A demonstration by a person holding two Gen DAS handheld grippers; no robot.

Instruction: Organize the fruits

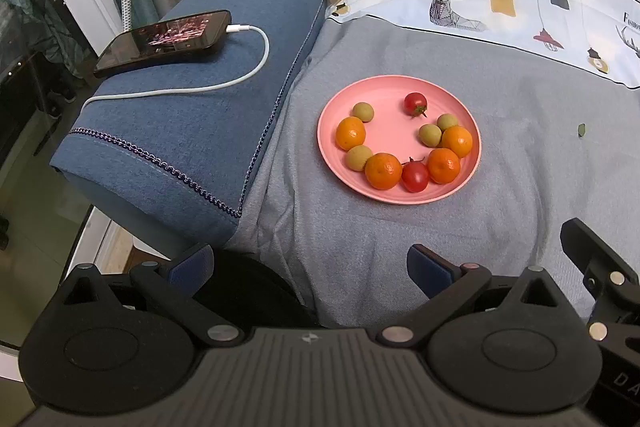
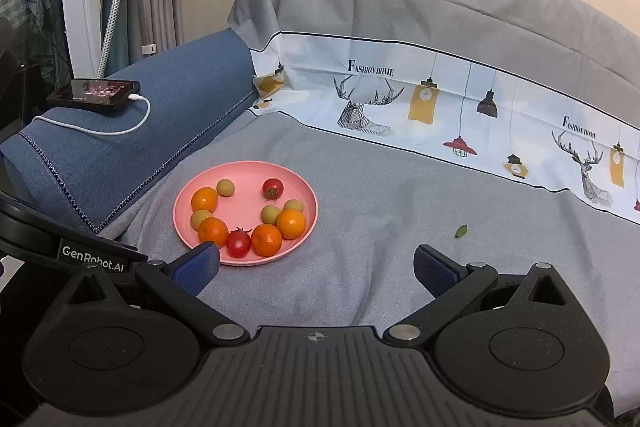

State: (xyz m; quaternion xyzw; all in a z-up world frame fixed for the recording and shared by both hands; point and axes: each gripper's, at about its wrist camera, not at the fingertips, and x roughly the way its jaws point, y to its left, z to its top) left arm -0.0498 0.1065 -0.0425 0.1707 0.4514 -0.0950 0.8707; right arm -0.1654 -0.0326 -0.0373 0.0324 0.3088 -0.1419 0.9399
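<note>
Fruits sit together on a pink plate (image 1: pixel 400 197) resting on the grey sofa cover (image 1: pixel 500 131). In the left wrist view the plate lies right of the frame's centre, above and ahead of the left gripper (image 1: pixel 310 267). Four oranges, four small green fruits and two cherry tomatoes form a loose ring along the plate's lower and side edges; the nearest pieces are an orange (image 1: pixel 383 171) and a tomato (image 1: pixel 415 177), touching one another at the bottom rim. The round fruits have no long axis to line up with. This gripper's blue-padded fingers (image 1: pixel 192 265) stand wide apart with nothing between them, well short of the plate. A phone (image 1: pixel 164 41) with a white cable (image 1: pixel 256 67) lies on the blue armrest (image 1: pixel 192 131) at upper left. The black part at the lower right edge is probably the other gripper.

In the right wrist view the plate (image 2: pixel 240 171) sits left of centre, just above the right gripper's (image 2: pixel 316 267) left finger (image 2: pixel 200 265), whose tip overlaps the plate's near rim in the picture; whether it touches cannot be told. These fingers are also spread wide and hold nothing. The tomato (image 2: pixel 239 243) and an orange (image 2: pixel 266 239) lie closest, up and left of the gap. My guess is that the right gripper is nearer and would need to shift left. A small green scrap (image 2: pixel 461 231) lies alone on the cover, right of centre.
</note>
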